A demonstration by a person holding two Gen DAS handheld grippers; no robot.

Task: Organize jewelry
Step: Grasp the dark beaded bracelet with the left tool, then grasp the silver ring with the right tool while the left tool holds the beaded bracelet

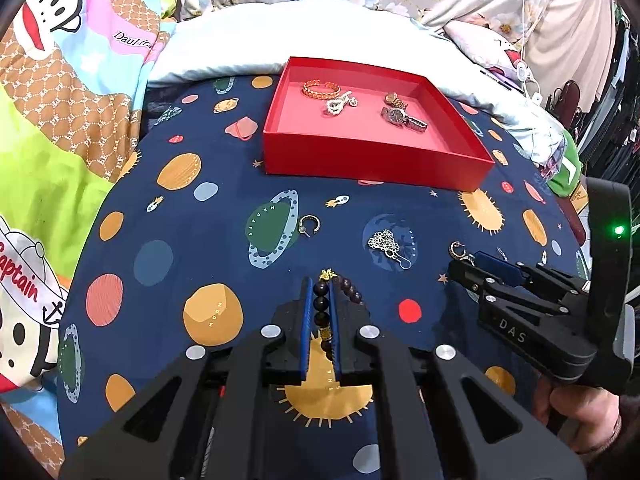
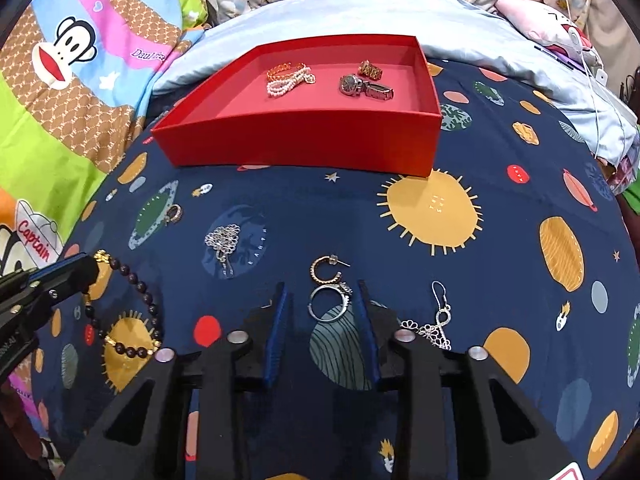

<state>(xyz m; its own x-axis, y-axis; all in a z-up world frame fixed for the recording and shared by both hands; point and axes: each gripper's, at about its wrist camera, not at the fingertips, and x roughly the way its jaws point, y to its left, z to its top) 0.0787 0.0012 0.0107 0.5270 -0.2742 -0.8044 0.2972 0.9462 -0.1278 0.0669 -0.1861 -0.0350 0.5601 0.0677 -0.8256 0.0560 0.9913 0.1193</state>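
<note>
Left jaws: nearly closed, left gripper pinching the dark bead bracelet between its blue pads; rest of the strand hangs free below, seen in the right wrist view.
Right jaws: right gripper partly open, one blue pad each side of the silver ring, pads not pressing on it; nothing held.
Ring: flat on the cloth, touching or just beside the gold hoop earring; cannot tell if they are hooked together.
Nearby loose pieces: silver drop earring just right of the right gripper; its match further left; small hoop earring on the green planet print.
Red box: past the loose pieces, well apart from both grippers; holds a gold bangle, pearl bracelet, silver watch, gold watch.
Surface: planet-print cloth over soft bedding.
Step guess: bracelet likely bound for the box, ring likely next pick.
Risk 1: ring is thin and flat, so pads may slide over it or flick it away.
Risk 2: gold hoop drags along if it is caught on the ring.
Risk 3: hanging beads could snag the box wall or slip from a grip on only a few beads.
</note>
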